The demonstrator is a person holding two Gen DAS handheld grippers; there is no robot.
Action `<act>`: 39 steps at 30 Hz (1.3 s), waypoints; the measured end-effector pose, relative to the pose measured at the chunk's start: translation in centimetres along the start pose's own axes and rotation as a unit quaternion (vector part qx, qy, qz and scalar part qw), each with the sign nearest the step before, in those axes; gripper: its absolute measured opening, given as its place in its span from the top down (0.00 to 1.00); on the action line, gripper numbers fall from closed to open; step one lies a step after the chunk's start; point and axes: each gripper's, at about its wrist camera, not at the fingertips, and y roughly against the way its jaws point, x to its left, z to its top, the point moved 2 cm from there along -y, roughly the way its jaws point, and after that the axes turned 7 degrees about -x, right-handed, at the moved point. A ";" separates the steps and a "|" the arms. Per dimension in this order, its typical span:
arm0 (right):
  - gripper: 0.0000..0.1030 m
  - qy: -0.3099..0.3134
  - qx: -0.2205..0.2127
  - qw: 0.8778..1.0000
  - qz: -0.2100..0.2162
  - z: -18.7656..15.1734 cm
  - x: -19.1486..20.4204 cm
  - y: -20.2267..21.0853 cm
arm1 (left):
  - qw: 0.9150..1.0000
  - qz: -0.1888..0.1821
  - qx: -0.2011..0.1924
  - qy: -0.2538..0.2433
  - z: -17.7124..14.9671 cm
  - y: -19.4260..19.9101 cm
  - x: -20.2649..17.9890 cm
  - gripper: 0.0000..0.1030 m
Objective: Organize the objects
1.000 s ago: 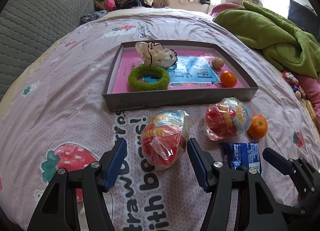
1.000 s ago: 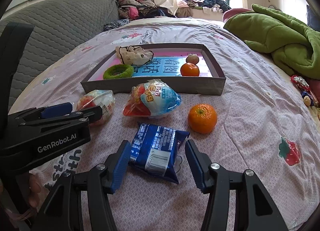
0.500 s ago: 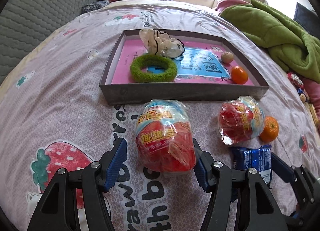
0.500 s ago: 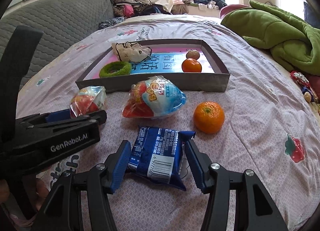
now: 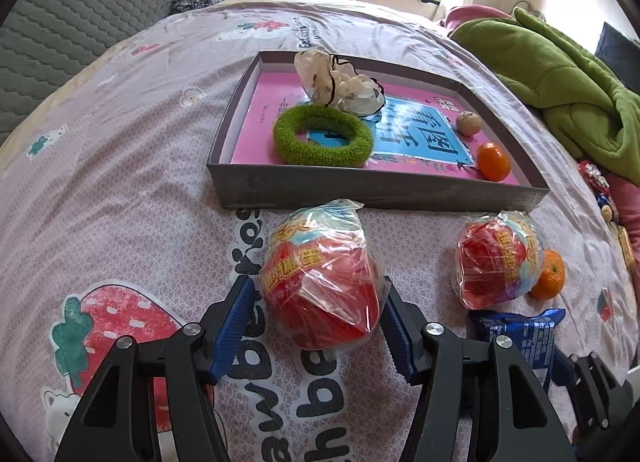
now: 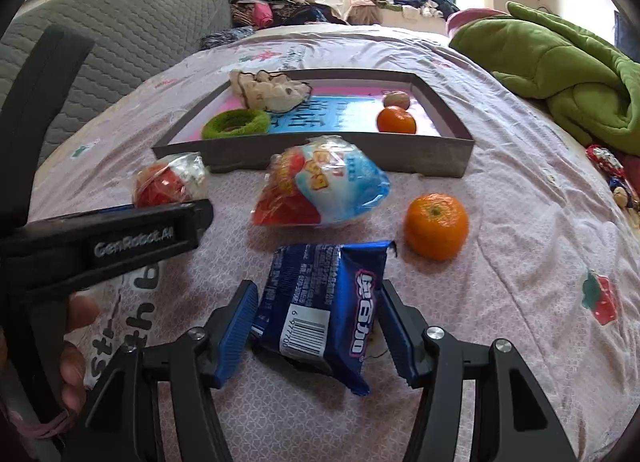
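Nearest, the left tool [image 5: 316, 318] has its pads pressed on both sides of the red wrapped egg [image 5: 320, 282], which lies on the bed. The right tool [image 6: 316, 318] is clamped on the blue snack packet [image 6: 324, 310]. This looks like the pick-up step; next, lift both into the far tray [image 5: 376, 192].
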 end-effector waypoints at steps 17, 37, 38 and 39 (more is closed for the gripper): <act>0.50 -0.018 -0.013 0.999 0.048 -0.4 -0.8 1.2 | 1.000 -0.010 -0.014 0.005 -0.3 1.1 0.7 0.51; 0.51 -0.027 -0.047 0.996 0.068 0.0 -1.4 3.8 | 0.999 -0.008 -0.047 -0.003 -1.3 5.2 0.4 0.51; 0.51 -0.027 -0.049 0.996 0.070 0.1 -1.5 4.0 | 0.999 -0.006 -0.049 -0.004 -1.3 5.4 0.4 0.51; 0.51 -0.028 -0.051 0.996 0.070 0.3 -1.5 4.1 | 0.999 -0.007 -0.051 -0.004 -1.3 5.6 0.4 0.51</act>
